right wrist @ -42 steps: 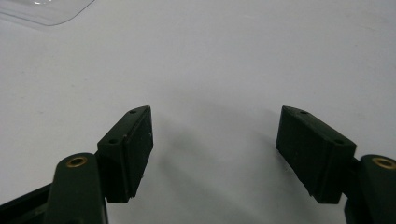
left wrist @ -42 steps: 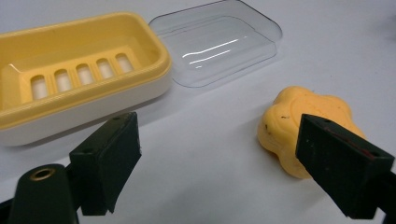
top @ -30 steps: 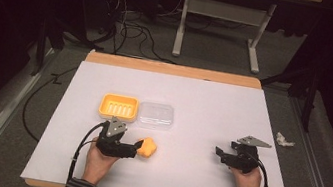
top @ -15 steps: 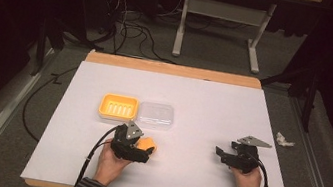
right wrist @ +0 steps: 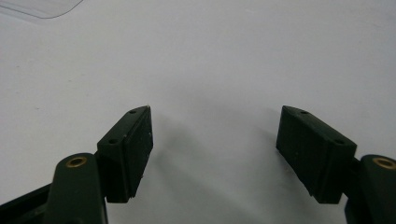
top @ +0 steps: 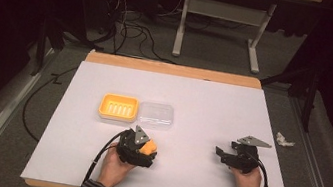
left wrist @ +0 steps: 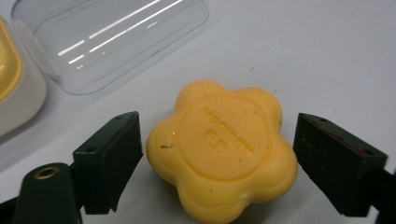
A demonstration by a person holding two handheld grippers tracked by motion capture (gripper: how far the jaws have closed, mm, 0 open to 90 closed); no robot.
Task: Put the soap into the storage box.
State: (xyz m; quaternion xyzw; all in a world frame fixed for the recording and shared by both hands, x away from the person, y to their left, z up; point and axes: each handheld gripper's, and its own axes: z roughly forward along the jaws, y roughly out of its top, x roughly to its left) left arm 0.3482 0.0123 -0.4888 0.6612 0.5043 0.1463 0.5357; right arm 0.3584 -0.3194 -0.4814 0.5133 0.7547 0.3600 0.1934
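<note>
A yellow flower-shaped soap bar [left wrist: 224,149] lies flat on the white table sheet [top: 203,104], near its front edge and left of the middle. My left gripper [left wrist: 219,154] straddles it, one black pad on each side. The jaws have just been closing, and a thin gap still shows between each pad and the soap. In the high view the left gripper [top: 141,151] covers most of the soap [top: 149,147]. My right gripper [top: 223,154] rests low over the sheet at the front right. Its jaws stand open [right wrist: 215,140] with nothing between them.
A yellow ribbed soap dish [top: 118,106] and a clear plastic lid [top: 156,114] sit side by side just beyond the soap. The same dish [left wrist: 9,70] and lid [left wrist: 116,37] appear at the upper left of the left gripper view. A crumpled white scrap [top: 284,139] lies off the table's right edge.
My left gripper moved right from beside the soap and lowered over it, so its jaws now sit on either side. The right gripper kept still.
</note>
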